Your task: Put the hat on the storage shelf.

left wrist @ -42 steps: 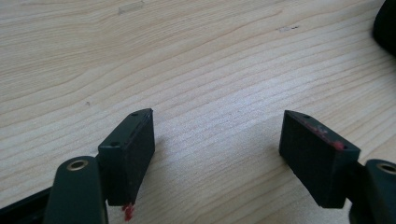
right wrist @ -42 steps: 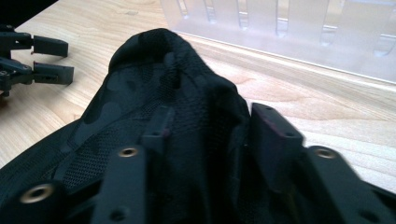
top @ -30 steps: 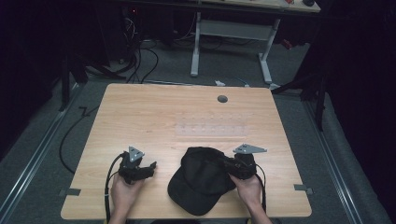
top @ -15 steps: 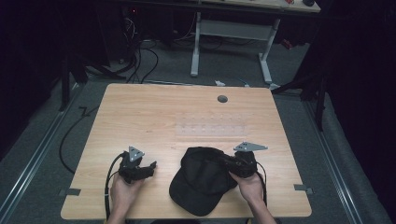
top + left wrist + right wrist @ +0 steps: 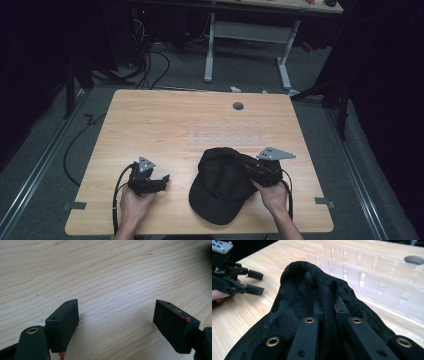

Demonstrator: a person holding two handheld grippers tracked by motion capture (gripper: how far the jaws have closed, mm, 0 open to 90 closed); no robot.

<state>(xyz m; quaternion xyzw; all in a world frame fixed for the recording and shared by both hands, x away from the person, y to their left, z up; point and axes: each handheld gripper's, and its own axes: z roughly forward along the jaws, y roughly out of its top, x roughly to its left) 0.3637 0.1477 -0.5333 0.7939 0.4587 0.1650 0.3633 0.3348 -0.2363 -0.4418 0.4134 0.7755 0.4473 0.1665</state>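
Note:
A black mesh cap (image 5: 220,187) lies on the wooden table (image 5: 165,125) near its front edge, brim toward the person. My right gripper (image 5: 248,167) is shut on a fold of the cap's crown (image 5: 312,282) and holds that fabric pinched up between its jaws (image 5: 328,304). My left gripper (image 5: 164,180) rests to the left of the cap, apart from it, in the person's left hand. Its jaws (image 5: 116,307) have just been opening and stand wide over bare wood with nothing between them. It also appears at the upper left of the right gripper view (image 5: 253,281).
A clear plastic rack of upright slats (image 5: 362,270) sits on the table just beyond the cap (image 5: 227,137). A round cable hole (image 5: 238,106) is near the far edge. Cables (image 5: 150,65) and a white desk frame (image 5: 250,35) stand on the floor behind.
The right gripper has risen a little, pulling the cap's crown up with it. The left hand has stayed where it was.

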